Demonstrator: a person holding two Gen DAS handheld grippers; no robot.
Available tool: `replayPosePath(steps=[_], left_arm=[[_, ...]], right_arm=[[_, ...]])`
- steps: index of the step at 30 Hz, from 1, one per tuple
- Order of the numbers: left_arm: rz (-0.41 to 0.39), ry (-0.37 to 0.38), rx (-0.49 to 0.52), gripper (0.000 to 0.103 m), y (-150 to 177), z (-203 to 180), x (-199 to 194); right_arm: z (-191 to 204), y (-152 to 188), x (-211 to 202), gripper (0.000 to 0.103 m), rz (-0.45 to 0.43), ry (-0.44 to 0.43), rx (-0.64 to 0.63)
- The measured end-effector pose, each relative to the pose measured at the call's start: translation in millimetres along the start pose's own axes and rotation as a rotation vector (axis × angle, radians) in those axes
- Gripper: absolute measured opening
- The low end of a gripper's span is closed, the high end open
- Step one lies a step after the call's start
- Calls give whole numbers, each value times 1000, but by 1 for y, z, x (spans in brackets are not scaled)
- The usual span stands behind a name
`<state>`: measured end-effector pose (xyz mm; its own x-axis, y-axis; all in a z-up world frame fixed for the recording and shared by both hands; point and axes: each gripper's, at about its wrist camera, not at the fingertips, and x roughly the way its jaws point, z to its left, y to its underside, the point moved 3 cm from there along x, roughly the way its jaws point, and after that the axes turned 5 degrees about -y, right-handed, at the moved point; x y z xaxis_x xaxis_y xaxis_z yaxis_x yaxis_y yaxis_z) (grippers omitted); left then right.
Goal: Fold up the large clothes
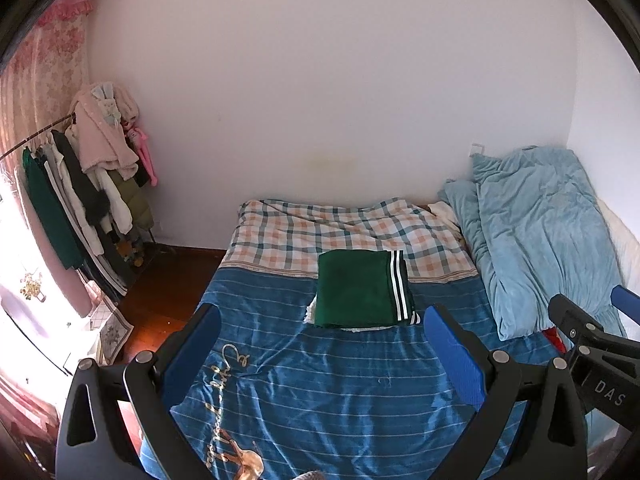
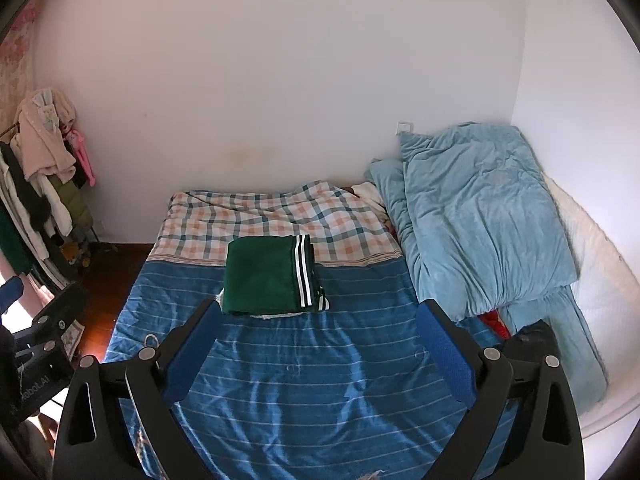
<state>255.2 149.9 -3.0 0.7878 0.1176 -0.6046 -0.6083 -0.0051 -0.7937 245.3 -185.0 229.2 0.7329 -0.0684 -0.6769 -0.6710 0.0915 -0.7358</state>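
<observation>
Where white walls meet, a folded green garment [image 1: 358, 290] tops the blue striped bedspread [image 1: 320, 380].

I can see only a white fringe [image 1: 310, 312] of whatever lies under the folded green garment [image 1: 356, 290]. The light blue duvet [image 2: 480, 216] buries a red item [image 2: 494, 322] except one corner. My left gripper [image 2: 24, 320] is cut by the right view's edge, and the gold lettering [image 1: 228, 364] is unreadable.
</observation>
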Motion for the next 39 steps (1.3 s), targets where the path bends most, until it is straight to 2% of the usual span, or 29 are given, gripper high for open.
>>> replayPosePath(steps=[39], left_arm=[[-5, 2, 2, 103, -9, -2, -1]], right_arm=[[9, -1, -6, 100, -11, -4, -5]])
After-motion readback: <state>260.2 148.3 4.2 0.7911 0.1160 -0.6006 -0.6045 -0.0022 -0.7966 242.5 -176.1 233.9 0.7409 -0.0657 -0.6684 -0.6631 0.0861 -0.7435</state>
